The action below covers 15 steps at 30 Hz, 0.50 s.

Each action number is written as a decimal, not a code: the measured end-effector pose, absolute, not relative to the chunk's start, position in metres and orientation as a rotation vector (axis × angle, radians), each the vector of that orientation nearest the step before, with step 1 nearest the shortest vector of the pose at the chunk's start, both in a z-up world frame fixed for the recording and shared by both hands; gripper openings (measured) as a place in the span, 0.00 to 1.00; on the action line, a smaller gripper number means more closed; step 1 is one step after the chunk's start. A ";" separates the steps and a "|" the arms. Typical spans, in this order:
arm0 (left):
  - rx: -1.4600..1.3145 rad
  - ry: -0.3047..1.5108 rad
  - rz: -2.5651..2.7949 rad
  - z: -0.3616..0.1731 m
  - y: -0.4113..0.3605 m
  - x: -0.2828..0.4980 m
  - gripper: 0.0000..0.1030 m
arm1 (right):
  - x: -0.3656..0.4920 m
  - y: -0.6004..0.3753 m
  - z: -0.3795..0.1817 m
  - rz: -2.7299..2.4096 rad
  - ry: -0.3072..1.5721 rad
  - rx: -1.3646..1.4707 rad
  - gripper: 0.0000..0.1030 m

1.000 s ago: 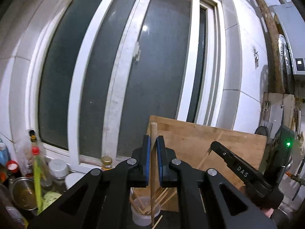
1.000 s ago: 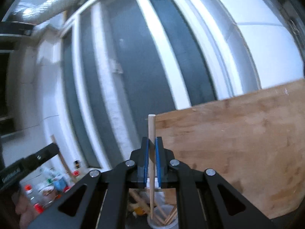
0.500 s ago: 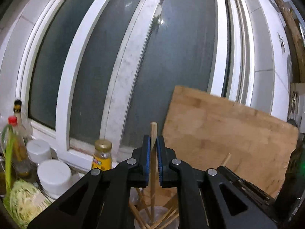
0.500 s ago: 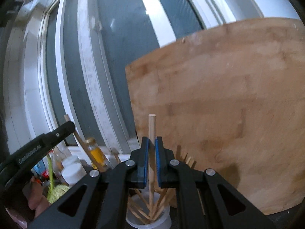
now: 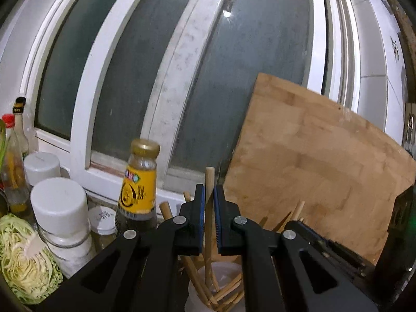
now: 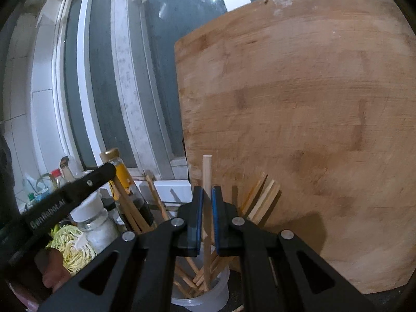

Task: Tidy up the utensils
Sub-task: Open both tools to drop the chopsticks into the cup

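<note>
My left gripper [image 5: 208,202] is shut on an upright wooden chopstick [image 5: 209,182] whose lower end reaches into a white plastic cup [image 5: 197,295] holding several chopsticks. My right gripper [image 6: 207,202] is shut on another upright chopstick [image 6: 207,171], its lower end inside the same cup [image 6: 200,297]. Each gripper shows at the edge of the other's view: the right one [image 5: 325,244] at the lower right, the left one [image 6: 65,195] at the left.
A large wooden cutting board [image 6: 299,119] leans against the window right behind the cup. Left of the cup stand a yellow-label bottle [image 5: 139,189], white-lidded jars [image 5: 61,215], other bottles [image 5: 13,161] and a cut cabbage [image 5: 23,267].
Both grippers have come down and forward with their chopsticks. The cup and the countertop jars have come closer, and the chopstick ends now sit inside the cup.
</note>
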State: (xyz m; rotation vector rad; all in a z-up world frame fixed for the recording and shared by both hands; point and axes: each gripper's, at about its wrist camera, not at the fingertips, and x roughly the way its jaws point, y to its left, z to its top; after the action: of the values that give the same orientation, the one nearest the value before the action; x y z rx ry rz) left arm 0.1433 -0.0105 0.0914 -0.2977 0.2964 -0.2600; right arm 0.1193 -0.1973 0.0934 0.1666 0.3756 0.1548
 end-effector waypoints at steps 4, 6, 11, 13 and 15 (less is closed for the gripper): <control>-0.266 0.293 -0.258 0.085 -0.014 0.147 0.05 | 0.118 -0.197 0.097 0.178 0.390 0.162 0.06; -0.266 0.304 -0.263 0.083 -0.014 0.150 0.05 | 0.116 -0.197 0.097 0.174 0.384 0.151 0.07; -0.231 0.280 -0.243 0.090 -0.014 0.140 0.25 | 0.109 -0.204 0.104 0.160 0.363 0.160 0.27; -0.201 0.244 -0.233 0.098 -0.014 0.128 0.44 | 0.105 -0.207 0.108 0.161 0.349 0.163 0.27; -0.174 0.224 -0.199 0.106 -0.015 0.116 0.62 | 0.100 -0.210 0.113 0.158 0.348 0.157 0.36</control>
State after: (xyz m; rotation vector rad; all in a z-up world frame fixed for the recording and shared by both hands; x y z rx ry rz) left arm 0.1162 -0.0147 0.1062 -0.1744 0.2237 -0.1986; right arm 0.1003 -0.2104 0.1128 0.1569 0.3479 0.1578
